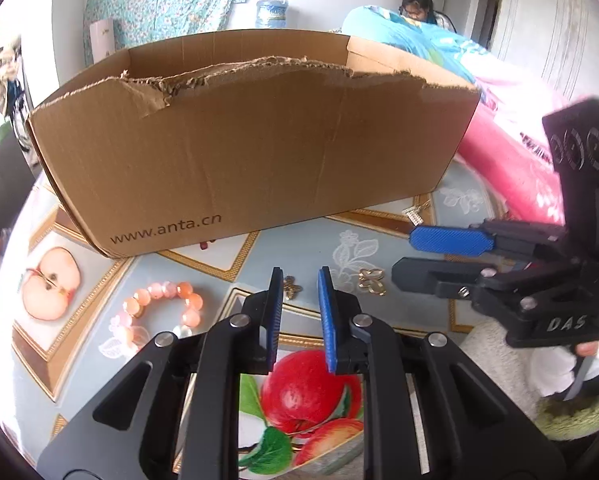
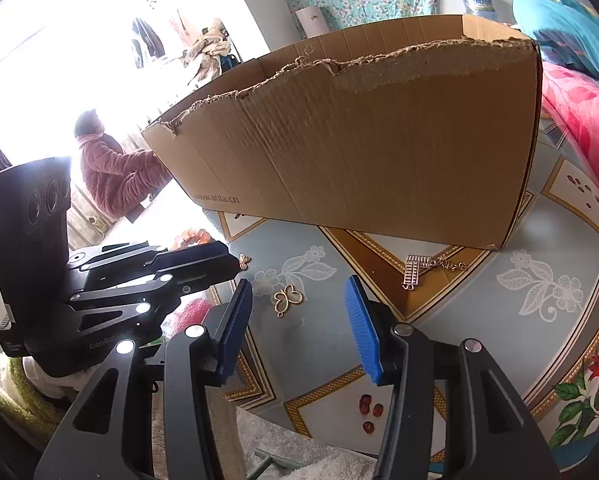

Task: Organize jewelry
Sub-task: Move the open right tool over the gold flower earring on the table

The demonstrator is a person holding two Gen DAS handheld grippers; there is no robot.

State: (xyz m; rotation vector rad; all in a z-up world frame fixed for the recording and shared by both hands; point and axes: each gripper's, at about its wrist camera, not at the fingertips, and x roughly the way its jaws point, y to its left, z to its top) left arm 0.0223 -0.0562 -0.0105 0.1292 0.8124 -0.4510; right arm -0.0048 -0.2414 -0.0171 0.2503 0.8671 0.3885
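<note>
A torn brown cardboard box (image 1: 255,140) stands on the patterned tablecloth; it also shows in the right wrist view (image 2: 363,152). A pink bead bracelet (image 1: 159,312) lies front left. A small gold charm (image 1: 291,287) lies just ahead of my left gripper (image 1: 299,280), which is open and empty. A gold butterfly pendant (image 1: 371,281) lies to its right, also in the right wrist view (image 2: 286,299), ahead of my open, empty right gripper (image 2: 299,292). A silver abacus pendant with chain (image 2: 417,271) lies by the box. My right gripper (image 1: 427,256) enters the left wrist view from the right.
A pink and blue quilt (image 1: 507,160) lies right of the box. Small red pieces (image 2: 369,410) lie near my right fingers. A person in pink (image 2: 111,168) sits in the background, another (image 1: 417,6) behind the quilt. My left gripper's body (image 2: 111,292) is close on the left.
</note>
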